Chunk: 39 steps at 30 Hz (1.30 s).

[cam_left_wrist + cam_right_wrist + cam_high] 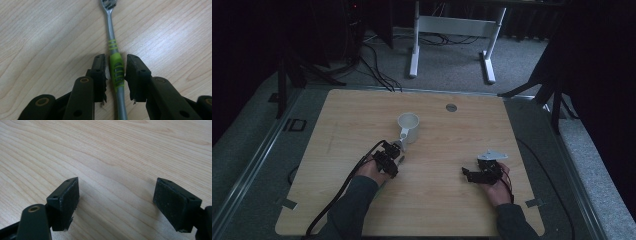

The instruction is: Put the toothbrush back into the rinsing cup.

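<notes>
A toothbrush (113,47) with a grey handle and a green ribbed grip lies flat on the wooden table (442,200), its head pointing away in the left gripper view. My left gripper (115,58) straddles the green grip. Its pads stand close on both sides, with a thin gap to each, so they are not pressing on it. In the high view my left gripper (392,152) sits just in front of a white mug (408,127). My right gripper (117,185) is wide open over bare wood. In the high view this right gripper (468,174) rests at the table's right front.
The white mug stands upright near the table's middle, its handle turned toward the left gripper. A round grey grommet (451,107) sits at the table's far side. Beyond the table are white desk legs (414,50) and floor cables.
</notes>
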Each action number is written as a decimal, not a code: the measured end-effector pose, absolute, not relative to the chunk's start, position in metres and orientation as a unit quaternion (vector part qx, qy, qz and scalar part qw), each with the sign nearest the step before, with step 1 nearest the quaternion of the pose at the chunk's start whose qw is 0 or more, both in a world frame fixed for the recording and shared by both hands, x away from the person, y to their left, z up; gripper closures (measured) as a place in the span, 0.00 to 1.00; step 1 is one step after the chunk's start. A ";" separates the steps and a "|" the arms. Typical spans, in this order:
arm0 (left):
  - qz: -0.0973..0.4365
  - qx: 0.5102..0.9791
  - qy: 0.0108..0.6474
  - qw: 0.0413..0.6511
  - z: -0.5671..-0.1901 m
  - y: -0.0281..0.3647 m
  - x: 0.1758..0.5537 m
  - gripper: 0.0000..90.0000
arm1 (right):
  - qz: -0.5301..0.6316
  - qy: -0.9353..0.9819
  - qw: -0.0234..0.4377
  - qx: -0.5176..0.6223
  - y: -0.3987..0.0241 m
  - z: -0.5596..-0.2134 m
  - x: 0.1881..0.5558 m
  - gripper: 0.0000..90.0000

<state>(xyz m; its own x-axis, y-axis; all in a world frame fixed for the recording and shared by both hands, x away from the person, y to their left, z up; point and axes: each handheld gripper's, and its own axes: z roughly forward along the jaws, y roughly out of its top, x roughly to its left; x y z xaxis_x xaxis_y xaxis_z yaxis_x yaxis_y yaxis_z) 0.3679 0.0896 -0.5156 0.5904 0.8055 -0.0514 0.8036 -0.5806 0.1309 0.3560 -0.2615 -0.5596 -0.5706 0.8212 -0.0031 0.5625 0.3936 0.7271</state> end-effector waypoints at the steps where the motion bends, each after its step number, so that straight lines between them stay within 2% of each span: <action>1: 0.008 0.889 0.453 0.067 -0.516 0.089 0.368 0.78 | 0.350 0.814 0.185 0.425 -0.261 -0.560 0.356 0.23; 16: 0.017 0.892 0.449 0.052 -0.517 0.087 0.368 0.85 | 0.350 0.814 0.185 0.425 -0.261 -0.560 0.356 0.23; 39: 0.018 0.898 0.435 0.061 -0.514 0.088 0.366 0.88 | 0.350 0.814 0.185 0.425 -0.261 -0.560 0.356 0.23</action>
